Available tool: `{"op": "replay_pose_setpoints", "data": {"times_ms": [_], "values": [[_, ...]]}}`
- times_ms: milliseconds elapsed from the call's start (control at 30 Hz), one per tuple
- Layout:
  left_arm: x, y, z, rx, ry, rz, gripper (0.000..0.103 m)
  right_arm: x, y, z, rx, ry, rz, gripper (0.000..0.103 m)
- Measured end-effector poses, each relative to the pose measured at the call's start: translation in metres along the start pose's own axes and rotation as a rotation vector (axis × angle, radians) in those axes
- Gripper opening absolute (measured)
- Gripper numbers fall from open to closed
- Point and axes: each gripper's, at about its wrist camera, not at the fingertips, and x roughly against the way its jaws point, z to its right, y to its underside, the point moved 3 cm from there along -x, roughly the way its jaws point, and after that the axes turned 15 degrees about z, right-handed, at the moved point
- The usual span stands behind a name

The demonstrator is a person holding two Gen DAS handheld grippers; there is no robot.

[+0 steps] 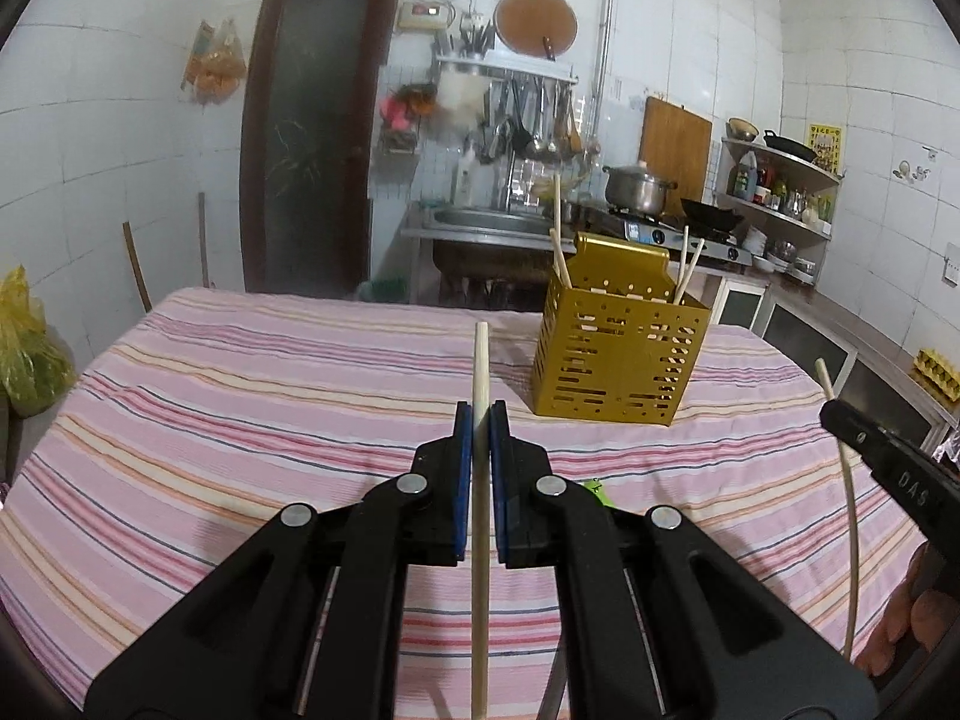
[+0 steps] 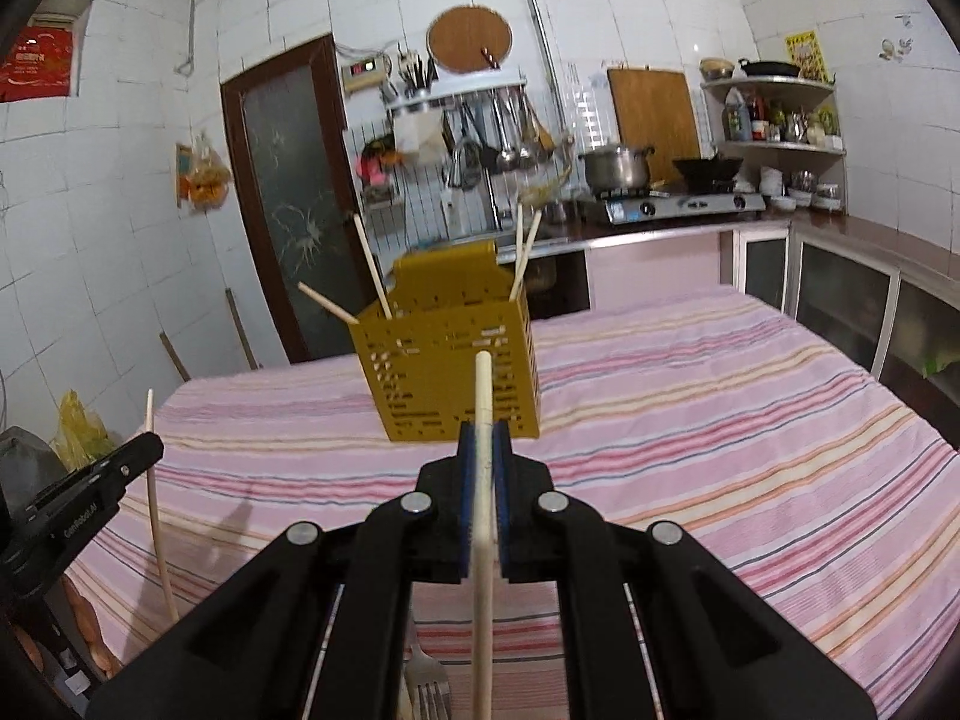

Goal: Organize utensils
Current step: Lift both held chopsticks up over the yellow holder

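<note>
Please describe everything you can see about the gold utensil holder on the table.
The holder is a gold box, apparently painted metal, with rows of small slots cut through its walls and a taller back plate rising behind. It stands upright on the striped cloth, open at the top. Four chopsticks stand in it already, leaning outward: two at one end, two at the other. Nothing else touches it; both tools are short of it.

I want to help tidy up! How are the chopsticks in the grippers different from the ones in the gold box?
The chopstick in the left gripper and the one in the right gripper are each pinched singly, out over the striped tablecloth. The four in the gold holder stand loose, leaning apart in pairs, lower ends hidden. All look like plain pale wood.
</note>
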Motion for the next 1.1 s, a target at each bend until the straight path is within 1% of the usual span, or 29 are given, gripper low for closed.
{"op": "replay_pose_setpoints", "data": {"times_ms": [267, 433, 600, 833, 1000, 1100], "values": [[0.014, -0.008, -0.006, -0.001, -0.007, 0.044, 0.005, 0.009, -0.004, 0.003, -0.011, -0.008, 0.029, 0.006], [0.017, -0.009, -0.003, -0.012, -0.002, 0.057, 0.005, 0.015, -0.009, 0.003, -0.018, -0.014, 0.053, 0.006], [0.021, -0.015, -0.005, -0.002, 0.003, 0.071, 0.004, 0.016, -0.014, 0.002, -0.03, -0.022, 0.071, 0.006], [0.027, -0.031, -0.002, 0.001, 0.023, 0.113, 0.004, 0.011, -0.024, 0.005, -0.066, -0.039, 0.08, 0.006], [0.026, -0.045, -0.002, 0.011, 0.037, 0.135, 0.005, 0.004, -0.031, 0.011, -0.087, -0.049, 0.087, 0.006], [0.02, -0.051, 0.0, 0.012, 0.044, 0.144, 0.005, 0.002, -0.034, 0.014, -0.087, -0.052, 0.106, 0.006]]}}
